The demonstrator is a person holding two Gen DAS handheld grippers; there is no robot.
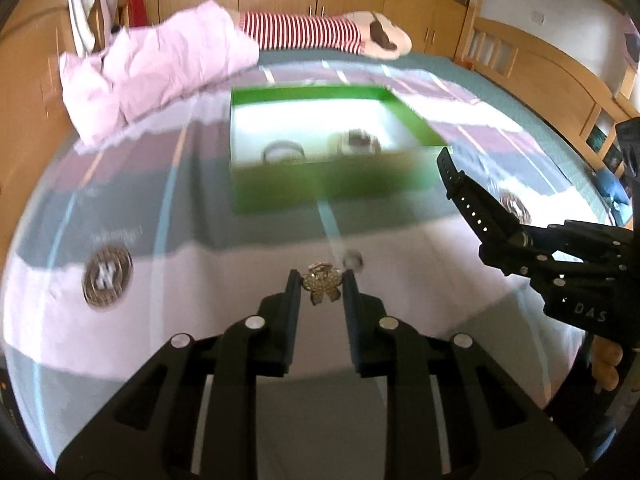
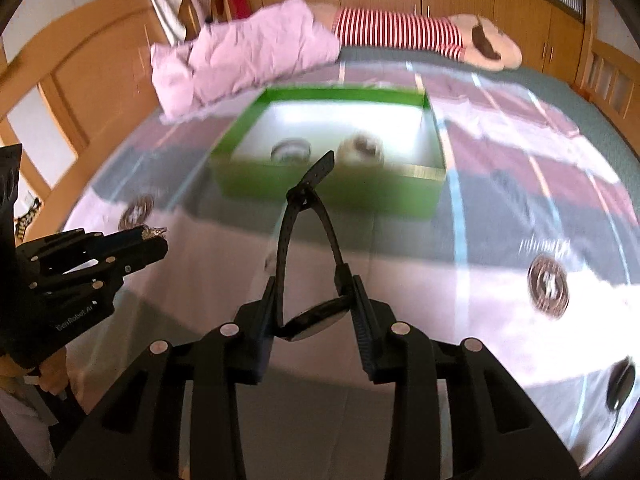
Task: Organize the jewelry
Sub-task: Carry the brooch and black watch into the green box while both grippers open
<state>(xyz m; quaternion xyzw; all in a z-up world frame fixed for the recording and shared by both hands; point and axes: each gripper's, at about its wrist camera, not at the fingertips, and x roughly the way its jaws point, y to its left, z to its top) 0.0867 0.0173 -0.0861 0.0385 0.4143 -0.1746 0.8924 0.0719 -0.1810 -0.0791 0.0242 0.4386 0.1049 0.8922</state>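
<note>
My left gripper (image 1: 321, 280) is shut on a sparkly flower-shaped brooch (image 1: 322, 286) and holds it above the bedspread. My right gripper (image 2: 314, 292) is shut on a black wristwatch (image 2: 310, 320), whose strap (image 2: 308, 196) sticks up and forward. The right gripper with the watch also shows at the right of the left wrist view (image 1: 520, 240). The left gripper shows at the left of the right wrist view (image 2: 152, 238). A green open box (image 1: 332, 184) (image 2: 328, 192) lies ahead on the bed, with a bangle (image 1: 283, 152) and a round bracelet (image 1: 358, 142) inside.
A small ring-like piece (image 1: 354, 259) lies on the bedspread just beyond the left fingertips. A pink folded quilt (image 1: 160, 64) and a striped plush toy (image 1: 320, 34) lie at the far side. Wooden bed rails (image 1: 560, 80) and cabinets surround the bed.
</note>
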